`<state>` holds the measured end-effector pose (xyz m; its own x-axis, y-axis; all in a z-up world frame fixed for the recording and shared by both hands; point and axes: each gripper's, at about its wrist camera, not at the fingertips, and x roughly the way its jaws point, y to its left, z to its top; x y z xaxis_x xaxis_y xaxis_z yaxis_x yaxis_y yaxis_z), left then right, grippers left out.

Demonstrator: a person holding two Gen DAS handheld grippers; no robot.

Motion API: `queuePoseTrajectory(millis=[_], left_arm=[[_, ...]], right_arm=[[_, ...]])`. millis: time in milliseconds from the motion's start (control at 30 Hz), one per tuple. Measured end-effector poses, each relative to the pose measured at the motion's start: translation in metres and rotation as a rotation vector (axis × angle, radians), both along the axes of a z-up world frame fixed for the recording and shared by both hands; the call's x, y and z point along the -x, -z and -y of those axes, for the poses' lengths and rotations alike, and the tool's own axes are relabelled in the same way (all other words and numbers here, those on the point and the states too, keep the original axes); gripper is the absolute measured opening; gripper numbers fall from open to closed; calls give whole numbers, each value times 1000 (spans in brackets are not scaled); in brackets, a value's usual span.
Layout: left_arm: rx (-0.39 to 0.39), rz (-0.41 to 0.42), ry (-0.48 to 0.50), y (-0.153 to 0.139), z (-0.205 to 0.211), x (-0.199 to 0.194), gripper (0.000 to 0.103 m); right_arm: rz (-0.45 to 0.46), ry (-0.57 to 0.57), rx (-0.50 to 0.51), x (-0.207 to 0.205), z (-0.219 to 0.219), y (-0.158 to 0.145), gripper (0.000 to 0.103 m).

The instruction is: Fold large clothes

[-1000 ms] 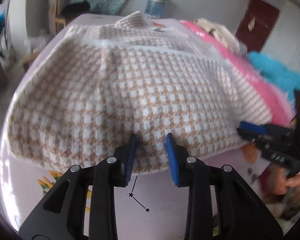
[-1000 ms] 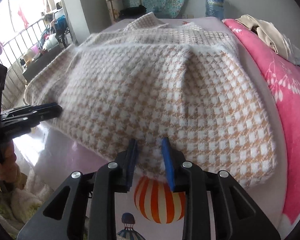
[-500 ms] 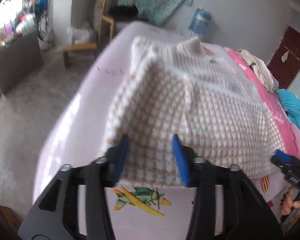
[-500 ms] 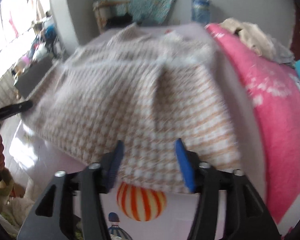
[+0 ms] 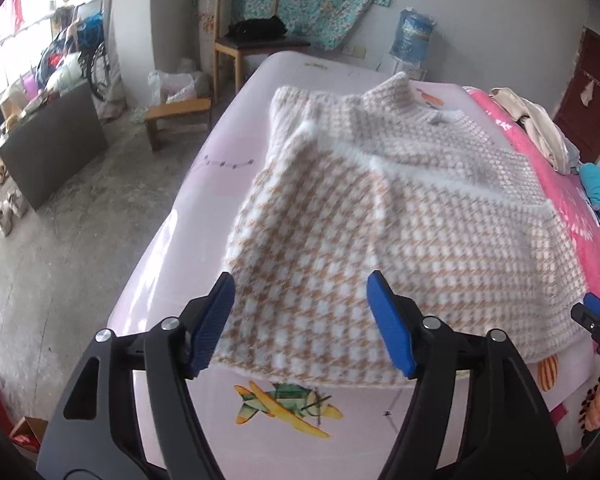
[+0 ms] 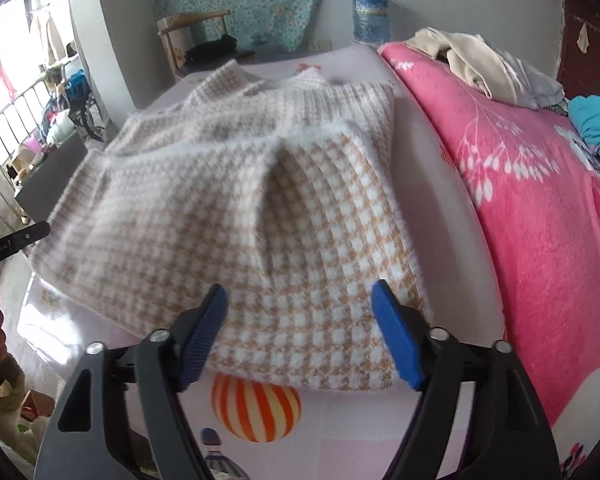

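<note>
Releasing the fold: your left gripper (image 5: 300, 324) and right gripper (image 6: 300, 332) are opening, nothing pinched; next, regrip the sweater's (image 5: 400, 232) near hem.

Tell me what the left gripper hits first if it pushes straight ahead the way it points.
Probably the near hem of the houndstooth sweater: the left gripper, jaws opening and empty, points down at it on the bed sheet.

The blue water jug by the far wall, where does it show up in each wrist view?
Left wrist view: water jug at upper right of centre, against the wall beyond the bed.
Right wrist view: water jug at top, right of centre.
Shared landmark: the checked sweater lies in front of it in both views.
</note>
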<state>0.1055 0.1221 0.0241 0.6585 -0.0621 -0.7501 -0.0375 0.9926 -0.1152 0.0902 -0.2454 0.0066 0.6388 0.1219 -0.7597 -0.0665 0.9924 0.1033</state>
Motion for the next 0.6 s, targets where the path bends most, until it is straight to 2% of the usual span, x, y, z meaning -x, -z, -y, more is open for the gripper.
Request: queuePoseTrajectory(millis=[200,600], left_arm=[[-39,16,49,-11,27,-8,84],[-107,-42,84,3,59,-18,85]], right_arm=[[53,-47,-4,0,-15,-18,86],[43,-74,6,-4,-29,-16,87]])
